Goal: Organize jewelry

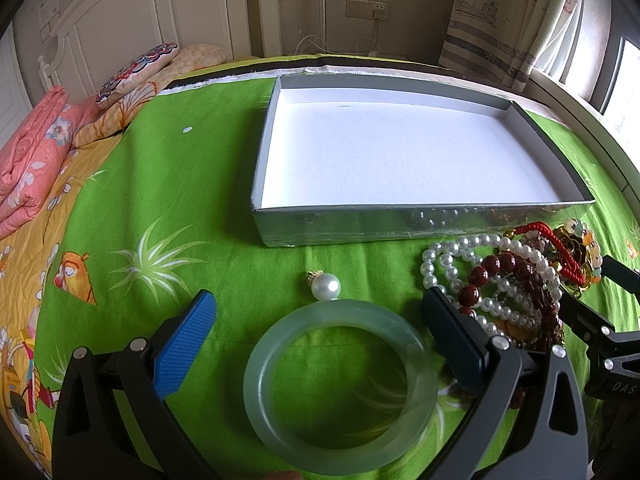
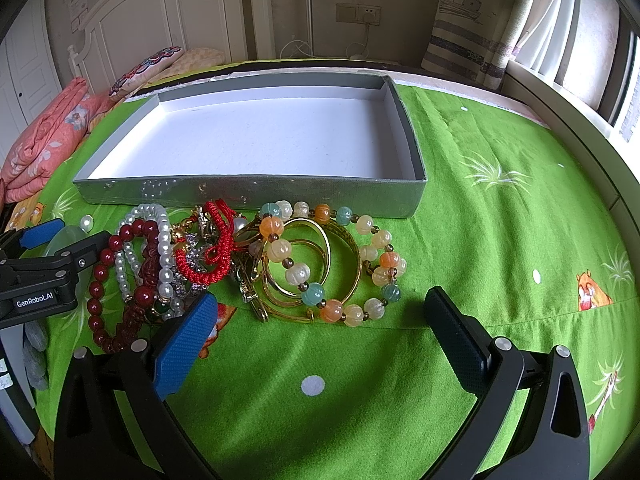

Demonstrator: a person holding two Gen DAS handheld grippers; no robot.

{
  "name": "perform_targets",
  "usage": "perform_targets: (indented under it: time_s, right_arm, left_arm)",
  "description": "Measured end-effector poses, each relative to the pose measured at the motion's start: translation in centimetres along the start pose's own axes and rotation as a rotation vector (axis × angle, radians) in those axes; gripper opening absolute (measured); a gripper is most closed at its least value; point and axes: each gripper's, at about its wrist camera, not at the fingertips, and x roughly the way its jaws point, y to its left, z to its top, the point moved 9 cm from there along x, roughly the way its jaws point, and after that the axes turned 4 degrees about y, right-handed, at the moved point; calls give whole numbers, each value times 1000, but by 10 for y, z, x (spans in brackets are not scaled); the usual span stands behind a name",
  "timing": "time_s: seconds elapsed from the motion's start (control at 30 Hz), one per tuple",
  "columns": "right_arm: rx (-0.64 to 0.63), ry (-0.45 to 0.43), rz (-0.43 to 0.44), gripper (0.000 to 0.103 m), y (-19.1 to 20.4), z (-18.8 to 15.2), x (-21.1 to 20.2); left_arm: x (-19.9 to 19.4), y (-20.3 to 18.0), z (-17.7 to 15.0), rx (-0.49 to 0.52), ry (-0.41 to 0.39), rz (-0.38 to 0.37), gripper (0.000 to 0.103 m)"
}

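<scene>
A pale green jade bangle (image 1: 340,384) lies flat on the green sheet between the open fingers of my left gripper (image 1: 320,304), with a white pearl pendant (image 1: 326,286) just beyond it. A pile of pearl strands (image 1: 460,256), dark red beads (image 2: 120,276), a red cord (image 2: 208,256), gold bangles (image 2: 320,264) and a pastel bead bracelet (image 2: 360,264) lies in front of the grey box. My right gripper (image 2: 320,304) is open and empty just short of the pile. The grey box (image 1: 400,224) with a white floor holds nothing; it also shows in the right wrist view (image 2: 256,192).
The jewelry lies on a green patterned sheet (image 2: 500,220) on a bed. Folded pink quilts (image 1: 32,160) and a pillow (image 1: 136,68) lie at the far left by the white headboard. A window and curtain stand at the right (image 2: 560,40).
</scene>
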Motion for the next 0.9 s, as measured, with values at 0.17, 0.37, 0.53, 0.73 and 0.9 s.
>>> perform_targets:
  time_s: [0.17,0.37,0.53,0.73,0.9]
  right_arm:
    - [-1,0,0,99,0,0,0]
    - [-8,5,5,99,0,-1,1]
    - [-28,44,17,99,1,-1,1]
    - [-41,70,49,99,2,-8,-5]
    - [28,-19,162,99,-2,-16,-36]
  left_arm:
    - [1,-3,0,-15,1,8,101]
    - [0,-1,1,-28,4,13,101]
    - [-2,1,-2,-26,18,10,101]
    - [-11,2,-13,-9,21,-9,101]
    - [-42,16,-27,-73,-67,-29,101]
